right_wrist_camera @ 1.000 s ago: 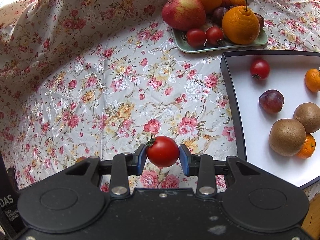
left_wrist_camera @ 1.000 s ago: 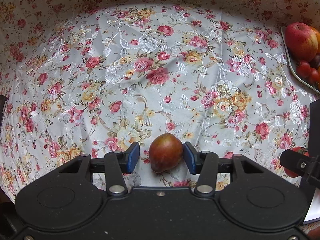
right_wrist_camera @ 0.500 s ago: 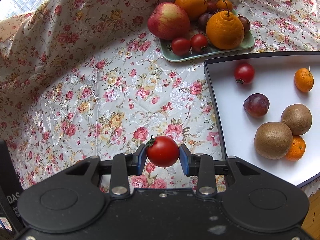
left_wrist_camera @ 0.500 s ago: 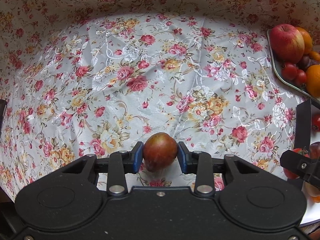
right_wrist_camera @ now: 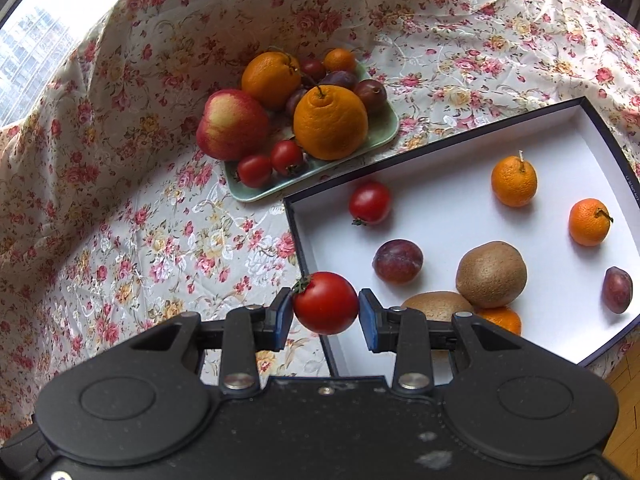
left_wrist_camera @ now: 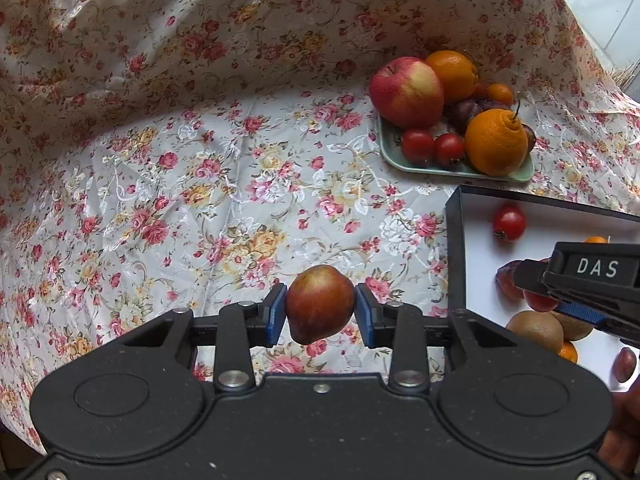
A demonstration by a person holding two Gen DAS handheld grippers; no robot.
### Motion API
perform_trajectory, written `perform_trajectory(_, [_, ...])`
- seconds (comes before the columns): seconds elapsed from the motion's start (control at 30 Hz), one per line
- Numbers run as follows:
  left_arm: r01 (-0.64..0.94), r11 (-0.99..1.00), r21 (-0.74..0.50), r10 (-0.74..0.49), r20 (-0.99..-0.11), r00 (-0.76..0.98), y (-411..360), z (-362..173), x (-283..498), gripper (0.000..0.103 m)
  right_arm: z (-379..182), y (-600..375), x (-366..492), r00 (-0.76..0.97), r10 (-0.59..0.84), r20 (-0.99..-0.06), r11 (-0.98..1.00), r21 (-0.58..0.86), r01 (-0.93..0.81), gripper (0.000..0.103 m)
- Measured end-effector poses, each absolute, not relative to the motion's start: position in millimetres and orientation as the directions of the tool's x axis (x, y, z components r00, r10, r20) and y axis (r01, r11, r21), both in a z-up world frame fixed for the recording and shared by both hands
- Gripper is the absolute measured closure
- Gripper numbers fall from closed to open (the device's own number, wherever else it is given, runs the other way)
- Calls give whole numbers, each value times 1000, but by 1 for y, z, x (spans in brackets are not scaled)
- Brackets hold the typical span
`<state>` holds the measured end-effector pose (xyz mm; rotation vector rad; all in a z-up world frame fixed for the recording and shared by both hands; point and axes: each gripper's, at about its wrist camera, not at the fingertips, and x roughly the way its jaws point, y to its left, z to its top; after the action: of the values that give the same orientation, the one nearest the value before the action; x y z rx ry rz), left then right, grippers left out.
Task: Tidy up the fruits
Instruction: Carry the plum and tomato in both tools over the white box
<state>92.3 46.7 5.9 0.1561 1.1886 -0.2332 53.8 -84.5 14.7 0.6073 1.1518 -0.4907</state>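
1. We hold a small reddish-brown pear (left_wrist_camera: 320, 304) in the left gripper (left_wrist_camera: 320, 314). Both blue pads press its widest part, and it hangs above the flowered tablecloth (left_wrist_camera: 200, 184), just left of the box's left wall.
2. The right gripper (right_wrist_camera: 325, 312) is closed on a cherry tomato (right_wrist_camera: 325, 303), over the near left edge of the white box (right_wrist_camera: 440, 216).
3. We judge the tomato light, smooth and thin-skinned. It can slip or split, so a mild grip across its middle is best.
4. The pear looks firmer, but its narrow end points down. We should keep the pads on the wide belly.
5. The box already holds kiwis (right_wrist_camera: 491, 274), plums (right_wrist_camera: 397, 261), mandarins (right_wrist_camera: 514, 181) and one tomato (right_wrist_camera: 369, 202). Free floor remains near its far edge.
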Motion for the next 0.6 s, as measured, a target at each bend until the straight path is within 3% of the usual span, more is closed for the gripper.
perform_trajectory(0.6, [428,902,-50,-209,-919,334,-62,16,53,58,22,-210,-28,322,-173,-931,546,181,818,66])
